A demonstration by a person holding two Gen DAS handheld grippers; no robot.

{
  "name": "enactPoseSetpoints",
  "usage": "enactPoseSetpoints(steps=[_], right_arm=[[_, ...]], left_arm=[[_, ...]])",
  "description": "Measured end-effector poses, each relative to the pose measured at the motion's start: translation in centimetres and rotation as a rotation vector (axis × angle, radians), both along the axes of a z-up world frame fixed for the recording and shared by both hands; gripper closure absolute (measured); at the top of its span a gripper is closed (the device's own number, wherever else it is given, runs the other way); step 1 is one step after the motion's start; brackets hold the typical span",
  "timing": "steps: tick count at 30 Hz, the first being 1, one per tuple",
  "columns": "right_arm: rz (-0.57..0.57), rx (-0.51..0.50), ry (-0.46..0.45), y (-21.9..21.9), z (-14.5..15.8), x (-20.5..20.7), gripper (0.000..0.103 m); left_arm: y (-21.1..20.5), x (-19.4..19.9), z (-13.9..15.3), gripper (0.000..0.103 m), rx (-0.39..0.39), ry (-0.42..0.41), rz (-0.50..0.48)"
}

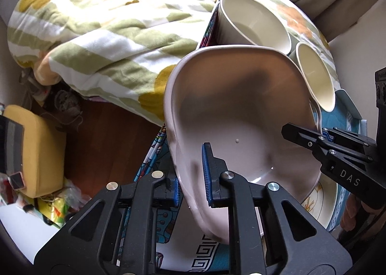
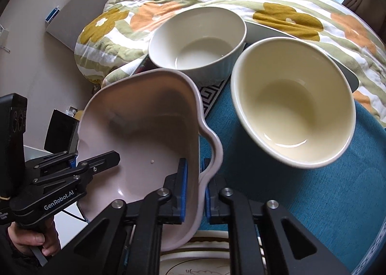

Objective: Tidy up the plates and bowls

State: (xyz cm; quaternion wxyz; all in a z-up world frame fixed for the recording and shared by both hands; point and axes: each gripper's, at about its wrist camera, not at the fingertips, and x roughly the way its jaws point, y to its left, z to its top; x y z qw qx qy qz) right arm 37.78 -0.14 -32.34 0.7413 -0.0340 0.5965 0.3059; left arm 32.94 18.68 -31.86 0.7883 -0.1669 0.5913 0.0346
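Both grippers hold the pink dish by opposite rims, tilted above the teal cloth: left gripper and right gripper each clamp its wall. Two cream bowls stand behind it.

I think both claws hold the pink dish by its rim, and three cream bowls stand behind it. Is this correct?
Not quite. Only two cream bowls stand behind the pink dish: the far bowl and the near bowl, as the right wrist view shows. The left claw and the right claw do both hold its rim.
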Motion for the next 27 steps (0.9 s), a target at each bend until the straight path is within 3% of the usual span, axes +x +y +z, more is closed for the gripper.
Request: enactPoseSetpoints(steps=[7, 12, 19, 27], right_arm=[[-0.026, 0.052, -0.049, -1.4, 2.8, -2.4, 0.092], [-0.072, 0.102, -0.087, -5.4, 5.6, -4.9, 0.092], [-0.143, 0.127, -0.15, -13.7, 8.8, -9.8, 0.092], [-0.296, 0.092, -0.211, -25.8, 11.0, -15.1, 0.092]], left_arm=[[-1.1, -1.5, 4.1, 0.09, 0.048, -0.064, -0.018], [-4.5, -3.4, 7.7, 0.09, 0.079, -0.124, -0.044], [-13.6, -7.2, 12.1, 0.09, 0.115, -0.194, -0.119], [-26.1, -9.7, 13.2, 0.09, 0.065, -0.216, -0.257]])
